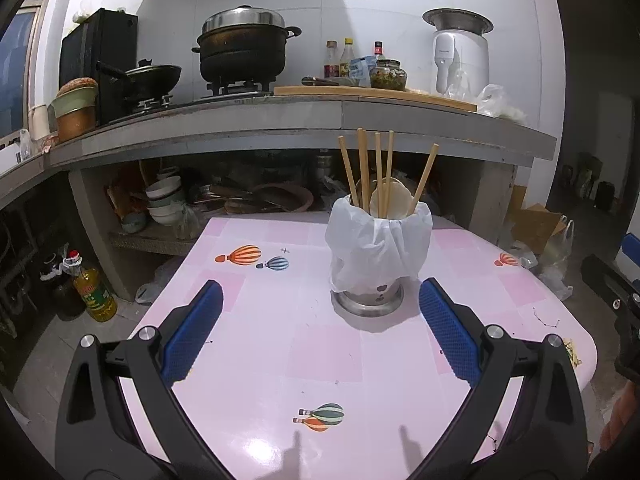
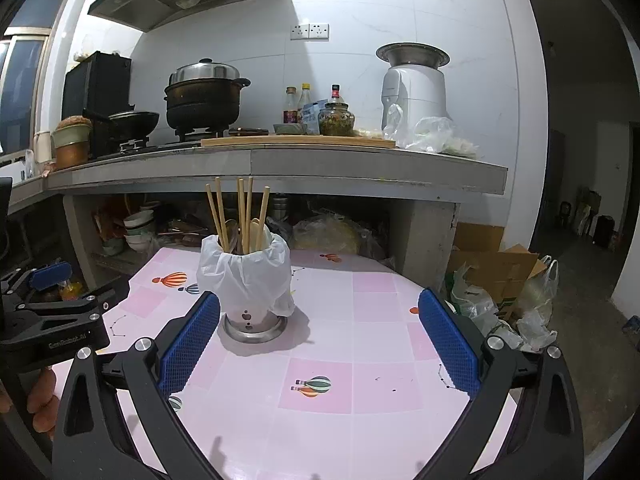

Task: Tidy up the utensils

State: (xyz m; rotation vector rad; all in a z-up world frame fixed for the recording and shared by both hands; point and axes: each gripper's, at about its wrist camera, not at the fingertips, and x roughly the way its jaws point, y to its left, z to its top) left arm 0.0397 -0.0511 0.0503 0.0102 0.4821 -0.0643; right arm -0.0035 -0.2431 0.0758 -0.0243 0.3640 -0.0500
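A metal utensil holder (image 1: 370, 298) lined with a white plastic bag (image 1: 376, 240) stands upright on the pink table (image 1: 280, 360). Several wooden chopsticks (image 1: 363, 168) and a pale spoon (image 1: 390, 200) stick up out of it. My left gripper (image 1: 320, 300) hovers open just in front of the holder, nothing between its blue pads (image 1: 444, 320). In the right wrist view the same holder (image 2: 254, 324) with its chopsticks (image 2: 240, 212) sits left of centre, close to the left pad (image 2: 192, 340) of my open, empty right gripper (image 2: 320, 312). The left gripper's black body (image 2: 52, 320) shows at the left edge there.
Behind the table runs a grey concrete counter (image 1: 320, 120) with a gas stove, a black steamer pot (image 1: 244, 48), a wok (image 1: 152, 76), sauce bottles, a jar and a white appliance (image 1: 460, 56). Bowls (image 1: 164, 200) sit underneath. An oil bottle (image 1: 94, 288) and bags (image 2: 500, 300) stand on the floor.
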